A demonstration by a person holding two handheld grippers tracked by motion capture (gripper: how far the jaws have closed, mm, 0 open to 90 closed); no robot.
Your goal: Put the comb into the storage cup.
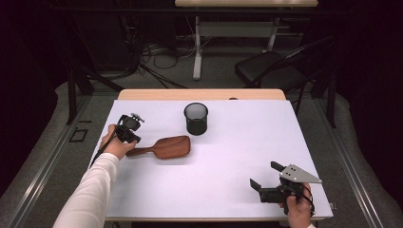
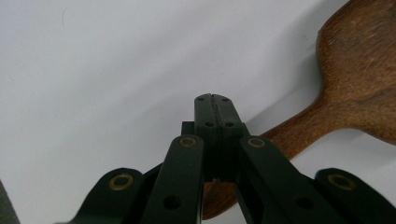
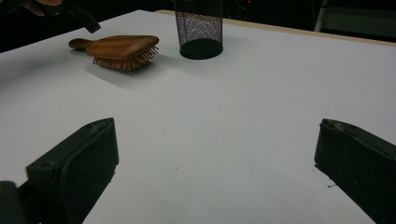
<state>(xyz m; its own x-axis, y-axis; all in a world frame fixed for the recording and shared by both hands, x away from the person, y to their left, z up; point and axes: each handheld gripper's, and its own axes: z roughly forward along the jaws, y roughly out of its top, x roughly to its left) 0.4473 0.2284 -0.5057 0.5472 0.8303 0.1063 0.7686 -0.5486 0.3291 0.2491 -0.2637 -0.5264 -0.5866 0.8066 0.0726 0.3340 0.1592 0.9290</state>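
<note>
Pinching the smooth wooden hairbrush (image 1: 164, 147) handle — left gripper (image 2: 215, 112); right gripper (image 1: 266, 175) spread.

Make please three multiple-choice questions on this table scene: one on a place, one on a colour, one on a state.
1. Where does the mesh cup stand in the high view?
A. beyond the head of the hairbrush, nearer the far edge
B. on top of the bristles
C. at the near right corner

2. What colour is the mesh cup?
A. white
B. black
C. red

3. How do the jaws of the right gripper stand?
A. shut on the hairbrush
B. shut on nothing
C. wide open, with nothing between

Answers: A, the cup stands apart behind the brush head; B, its mesh is black; C, the right gripper view shows bare white table between the jaws.
</note>
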